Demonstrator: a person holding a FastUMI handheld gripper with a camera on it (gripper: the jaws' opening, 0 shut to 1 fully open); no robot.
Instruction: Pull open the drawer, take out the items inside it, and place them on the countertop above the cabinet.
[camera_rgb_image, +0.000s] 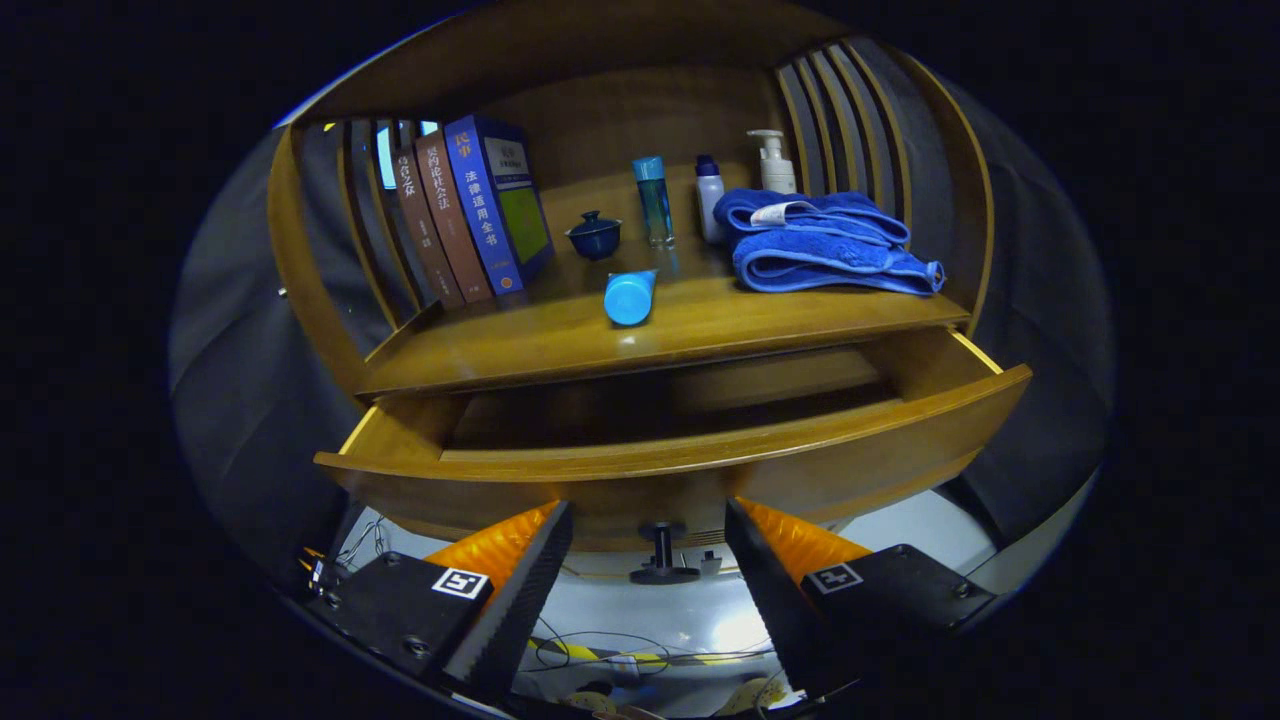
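**Drawer out, fingers apart, and plenty that could tip**

The drawer (680, 460) was pulled out from the cabinet (320, 290); its front edge sat just ahead of the gripper (648, 560); the fingers were spread wide and held nothing; the drawer's little knob (663, 555) stood between them, not touched by either finger. The inside of the drawer was dark, so I could not tell what lay in it.

On the countertop (720, 330) a blue bottle (629, 297) lay on its side near the front edge, about the middle; it looked ready to roll, and a bump from the gripper going past could send it off the edge and into the drawer or onto the floor. The books (470, 215) leaned at the left back corner; a small lidded cup (594, 236) sat beside them; a tall clear bottle (654, 200), a white bottle (709, 198) and a pump bottle (773, 162) stood along the back; a folded blue towel (825, 245) filled the right side.

The free room was small, mostly at the front left; a thing set down in a hurry might knock the cup or the standing bottles. Reaching blind into the dark drawer, the fingers might also pinch badly and drop what they took.
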